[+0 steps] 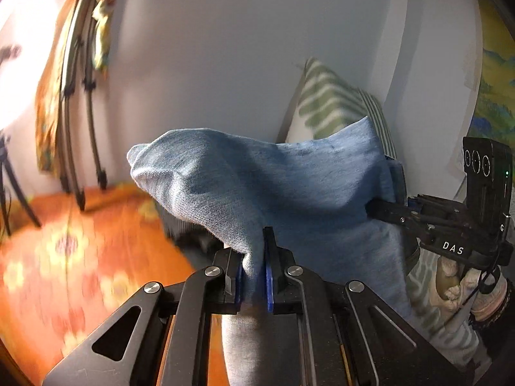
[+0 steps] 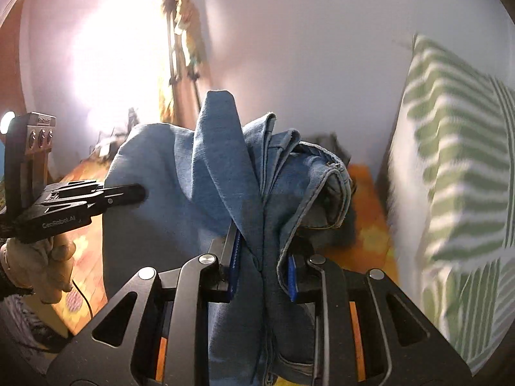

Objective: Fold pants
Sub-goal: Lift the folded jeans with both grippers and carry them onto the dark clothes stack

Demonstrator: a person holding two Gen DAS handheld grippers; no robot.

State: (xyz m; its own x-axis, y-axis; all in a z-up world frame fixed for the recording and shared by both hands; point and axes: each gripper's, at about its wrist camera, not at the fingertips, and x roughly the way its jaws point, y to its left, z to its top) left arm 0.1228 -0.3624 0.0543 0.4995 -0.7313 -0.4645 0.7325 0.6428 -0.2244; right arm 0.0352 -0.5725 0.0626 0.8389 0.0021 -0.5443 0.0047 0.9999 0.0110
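The blue denim pants [image 1: 289, 177] hang lifted in the air between both grippers. In the left wrist view my left gripper [image 1: 252, 254] is shut on a thin fold of the cloth, blue pads pressing on both sides. My right gripper [image 1: 383, 207] bites into the cloth's right edge. In the right wrist view my right gripper [image 2: 262, 251] is shut on a thick bunch of the pants [image 2: 219, 167], seams and a hem standing up above the fingers. My left gripper [image 2: 135, 193] shows at the left, its tip buried in the denim, with a gloved hand [image 2: 48, 257] below it.
An orange patterned cover [image 1: 80, 257] lies below, blurred. A green-and-white striped pillow [image 2: 457, 160] leans against the white wall at the right. A dark stand draped with yellow-orange cloth [image 1: 74, 128] is at the far left, beside a bright glare.
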